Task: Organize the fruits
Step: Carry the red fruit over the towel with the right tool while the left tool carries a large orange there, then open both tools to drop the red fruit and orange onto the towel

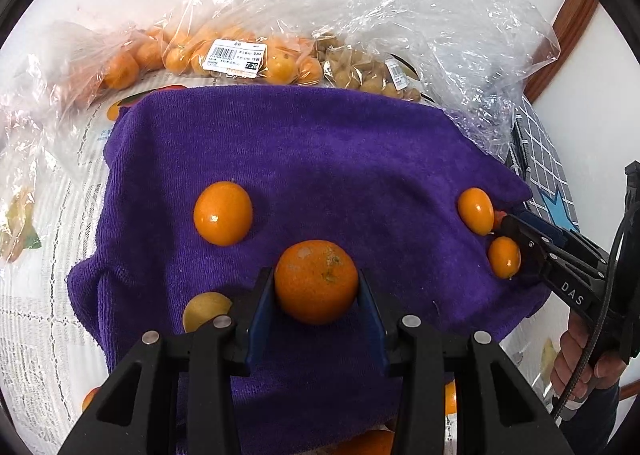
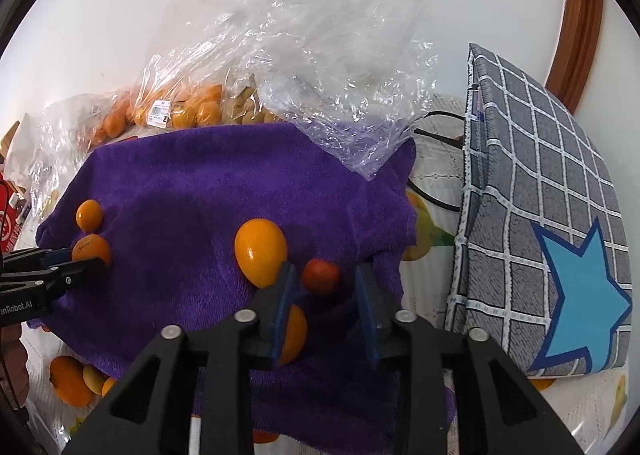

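Purple towel [image 1: 320, 159]: left tool [image 1: 316, 287] grips mandarin [image 1: 316, 281] mid-cloth.

A home, by the look of it. The bench [image 1: 48, 327] wears a white lace-patterned cloth printed with fruit, with a purple towel [image 1: 320, 159] spread over it. At the far side lie clear grocery bags [image 1: 224, 51] of small orange fruit bearing a printed price label [image 1: 234, 59]. To the right stands a grey checked fabric box [image 2: 540, 223] with a blue star, before a white wall with wooden trim [image 2: 580, 27].
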`<state>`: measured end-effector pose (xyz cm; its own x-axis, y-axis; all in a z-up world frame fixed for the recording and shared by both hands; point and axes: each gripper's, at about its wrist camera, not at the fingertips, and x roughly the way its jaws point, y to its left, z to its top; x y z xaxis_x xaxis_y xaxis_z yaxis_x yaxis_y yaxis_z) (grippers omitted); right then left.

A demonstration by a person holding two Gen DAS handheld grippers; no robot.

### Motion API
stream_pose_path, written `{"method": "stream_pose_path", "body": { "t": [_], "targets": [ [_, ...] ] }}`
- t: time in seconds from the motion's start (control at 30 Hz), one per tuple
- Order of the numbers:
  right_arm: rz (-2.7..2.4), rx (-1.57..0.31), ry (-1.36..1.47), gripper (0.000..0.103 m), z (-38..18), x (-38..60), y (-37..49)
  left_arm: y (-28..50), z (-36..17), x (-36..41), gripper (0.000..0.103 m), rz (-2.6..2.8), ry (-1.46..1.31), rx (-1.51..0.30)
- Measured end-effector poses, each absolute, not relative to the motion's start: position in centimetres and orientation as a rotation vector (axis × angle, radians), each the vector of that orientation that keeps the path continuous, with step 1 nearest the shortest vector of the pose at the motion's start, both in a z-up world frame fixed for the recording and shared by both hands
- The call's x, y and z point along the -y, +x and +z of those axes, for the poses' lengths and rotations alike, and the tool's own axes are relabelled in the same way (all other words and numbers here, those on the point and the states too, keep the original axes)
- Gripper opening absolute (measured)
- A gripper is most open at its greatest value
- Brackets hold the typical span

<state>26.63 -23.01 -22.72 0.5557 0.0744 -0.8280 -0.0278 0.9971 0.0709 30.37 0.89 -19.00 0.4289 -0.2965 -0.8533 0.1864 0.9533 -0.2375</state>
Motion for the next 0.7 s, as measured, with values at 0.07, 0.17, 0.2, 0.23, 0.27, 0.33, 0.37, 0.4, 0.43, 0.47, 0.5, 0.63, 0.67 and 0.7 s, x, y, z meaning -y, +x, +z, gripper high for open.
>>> {"method": "stream_pose_path", "body": {
  "t": [0.07,0.17,0.2,0.23,0.27,0.33,0.37,0.4,0.43,0.47,0.5,0.63,0.67,0.7],
  "targets": [
    [0.052,-0.979,0.048,0.045,-22.4,22.9,26.4,30.3,-18.7,-1.1,0.044,-0.307,-0.122,-1.084],
    [0.048,-0.980,0.043,0.052,-21.9,22.7,25.9,29.9,-17.8,-1.4,0.049,-0.315,-0.127,-1.064],
    [0.045,-0.980,0.039,0.054,-21.6,22.6,25.6,29.7,-17.4,-1.6,0.050,-0.316,-0.128,-1.056],
    [0.043,-0.979,0.037,0.057,-21.3,22.5,25.4,29.5,-17.1,-1.7,0.050,-0.317,-0.131,-1.051],
    [0.043,-0.975,0.037,0.059,-20.9,22.4,25.1,29.3,-16.7,-1.9,0.050,-0.318,-0.135,-1.045],
    [0.043,-0.958,0.040,0.061,-20.1,22.2,24.3,28.8,-16.1,-2.2,0.050,-0.317,-0.138,-1.037],
    [0.045,-0.949,0.040,0.063,-19.7,22.1,23.9,28.4,-15.6,-2.4,0.050,-0.316,-0.138,-1.026],
    [0.044,-0.937,0.040,0.064,-19.2,22.0,23.4,28.0,-15.2,-2.6,0.050,-0.314,-0.138,-1.016],
    [0.042,-0.925,0.039,0.065,-18.8,21.8,22.9,27.7,-14.9,-2.9,0.050,-0.310,-0.138,-1.008],
    [0.038,-0.914,0.037,0.065,-18.4,21.7,22.4,27.2,-14.6,-3.2,0.050,-0.304,-0.140,-1.000],
    [0.034,-0.904,0.036,0.065,-18.1,21.6,22.0,26.8,-14.3,-3.5,0.050,-0.298,-0.142,-0.994],
    [0.032,-0.876,0.033,0.065,-17.1,20.9,20.0,25.0,-13.6,-4.7,0.050,-0.278,-0.148,-0.971],
    [0.034,-0.874,0.038,0.065,-17.1,20.7,19.4,24.4,-13.5,-5.0,0.050,-0.273,-0.147,-0.968],
    [0.039,-0.875,0.047,0.065,-17.0,20.5,18.9,24.0,-13.5,-5.3,0.050,-0.270,-0.146,-0.968]
  ]
}}
